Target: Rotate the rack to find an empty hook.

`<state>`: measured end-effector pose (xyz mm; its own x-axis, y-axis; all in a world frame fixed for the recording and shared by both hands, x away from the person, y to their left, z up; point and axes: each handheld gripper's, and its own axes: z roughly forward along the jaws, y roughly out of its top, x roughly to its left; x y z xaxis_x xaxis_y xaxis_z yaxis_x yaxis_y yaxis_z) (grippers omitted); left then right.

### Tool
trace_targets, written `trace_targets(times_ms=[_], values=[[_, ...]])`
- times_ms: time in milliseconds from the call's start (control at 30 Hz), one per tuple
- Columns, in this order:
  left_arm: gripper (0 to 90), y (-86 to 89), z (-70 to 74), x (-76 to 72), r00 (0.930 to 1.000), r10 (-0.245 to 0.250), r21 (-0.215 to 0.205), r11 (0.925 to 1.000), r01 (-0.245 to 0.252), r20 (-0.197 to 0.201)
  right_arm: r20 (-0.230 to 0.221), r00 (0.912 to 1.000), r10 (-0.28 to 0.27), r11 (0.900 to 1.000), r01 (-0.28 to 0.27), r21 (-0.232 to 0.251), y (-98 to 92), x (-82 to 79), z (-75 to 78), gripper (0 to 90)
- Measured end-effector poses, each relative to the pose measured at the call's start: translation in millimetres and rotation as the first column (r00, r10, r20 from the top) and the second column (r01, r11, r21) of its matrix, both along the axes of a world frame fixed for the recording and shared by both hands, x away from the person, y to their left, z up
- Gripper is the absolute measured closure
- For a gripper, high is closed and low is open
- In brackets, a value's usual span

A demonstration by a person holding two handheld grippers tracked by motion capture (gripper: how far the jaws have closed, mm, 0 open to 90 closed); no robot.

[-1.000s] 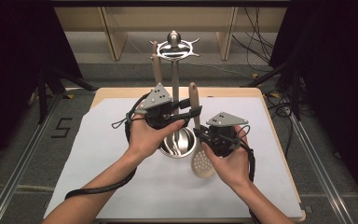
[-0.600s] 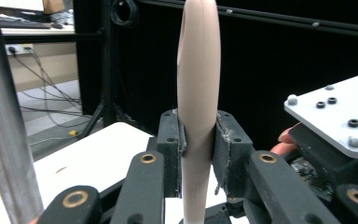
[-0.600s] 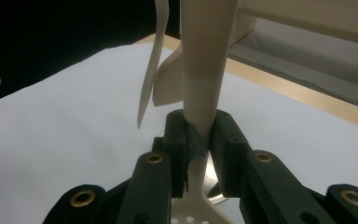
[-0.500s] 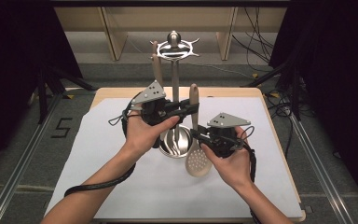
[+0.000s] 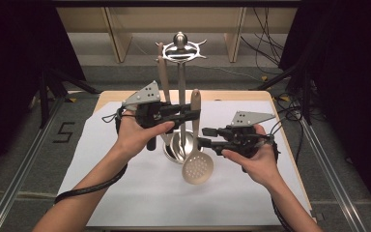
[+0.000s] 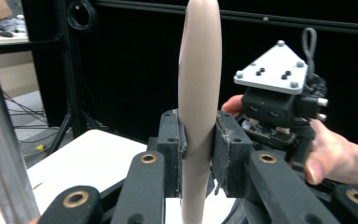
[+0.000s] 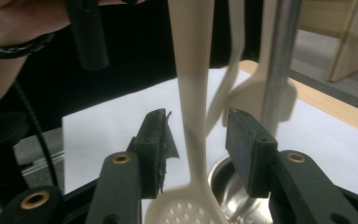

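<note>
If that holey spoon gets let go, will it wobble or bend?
Probably stiff: the skimmer spoon hangs straight from the left gripper, pinched by its handle. It may swing, since the right gripper stands open around its neck. The smooth handle looks a bit slippery.

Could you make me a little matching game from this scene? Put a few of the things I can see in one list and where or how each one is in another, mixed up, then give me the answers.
Things:
1. slotted spoon
2. left gripper
3. right gripper
4. metal stand

States:
A. jaws open, one on each side of the spoon's neck, not pressing on it
B. upright at the far middle of the table, with a round knob on top
C. hangs upright with its perforated bowl at the bottom
D. shut on the spoon's handle

Pairs: 1-C, 2-D, 3-A, 4-B
</note>
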<state>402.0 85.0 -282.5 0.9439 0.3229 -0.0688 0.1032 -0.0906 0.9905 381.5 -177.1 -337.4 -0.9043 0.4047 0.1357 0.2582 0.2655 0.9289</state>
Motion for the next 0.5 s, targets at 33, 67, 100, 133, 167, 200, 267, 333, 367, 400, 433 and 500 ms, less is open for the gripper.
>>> trace_targets(times_ms=[33,67,100,133,167,200,267,333,367,400,433,500], values=[[73.7,0.3,0.2,0.3,1.0000,-0.008,0.002,1.0000,0.008,0.004,-0.002,0.9998,0.018,1.000,-0.018,0.002,0.3,0.4,0.7,60.2],[73.7,0.4,0.2,0.4,0.9999,-0.015,0.003,0.9999,0.015,0.005,0.029,0.9992,0.026,1.000,-0.027,0.005,1.2,2.0,1.1,60.5],[73.8,0.4,0.1,0.5,0.9997,-0.024,0.003,0.9997,0.024,0.004,0.034,0.9988,0.035,0.999,-0.035,0.002,2.1,2.3,1.6,60.7],[73.7,0.3,-0.2,0.2,0.9994,-0.034,-0.001,0.9994,0.034,-0.006,0.029,0.9989,0.039,0.999,-0.038,-0.009,2.6,2.1,2.8,61.0],[73.7,0.3,-0.4,0.5,0.9992,-0.040,-0.003,0.9992,0.040,-0.007,0.036,0.9985,0.041,0.999,-0.040,-0.010,4.5,2.6,3.3,61.3],[73.7,0.2,-0.6,1.0,0.9987,-0.051,-0.005,0.9987,0.051,-0.008,0.033,0.9982,0.051,0.999,-0.050,-0.009,5.4,2.9,3.6,61.6],[73.8,0.0,-1.1,0.2,0.9973,-0.068,-0.012,0.9977,0.067,-0.028,0.040,0.9975,0.059,0.998,-0.058,-0.013,7.2,3.8,4.4,62.5],[73.7,0.2,-1.5,-0.1,0.9958,-0.085,-0.018,0.9963,0.084,-0.036,0.032,0.9961,0.083,0.997,-0.082,-0.009,8.4,5.0,4.3,63.7],[73.7,0.1,-1.5,0.0,0.9948,-0.095,-0.023,0.9953,0.094,-0.037,0.019,0.9950,0.099,0.995,-0.099,0.002,9.5,5.5,3.6,64.6],[73.7,0.0,-1.5,-0.3,0.9934,-0.106,-0.029,0.9941,0.105,-0.044,0.024,0.9957,0.089,0.996,-0.089,-0.009,9.1,5.1,4.0,65.5],[73.7,0.4,-1.3,-0.2,0.9922,-0.115,-0.032,0.9930,0.114,-0.047,0.038,0.9942,0.100,0.995,-0.100,-0.012,9.2,6.4,4.0,66.5],[73.7,0.8,-1.4,-0.1,0.9914,-0.119,-0.041,0.9924,0.116,-0.056,0.006,0.9924,0.123,0.992,-0.123,0.006,10.6,5.1,3.9,70.5]])
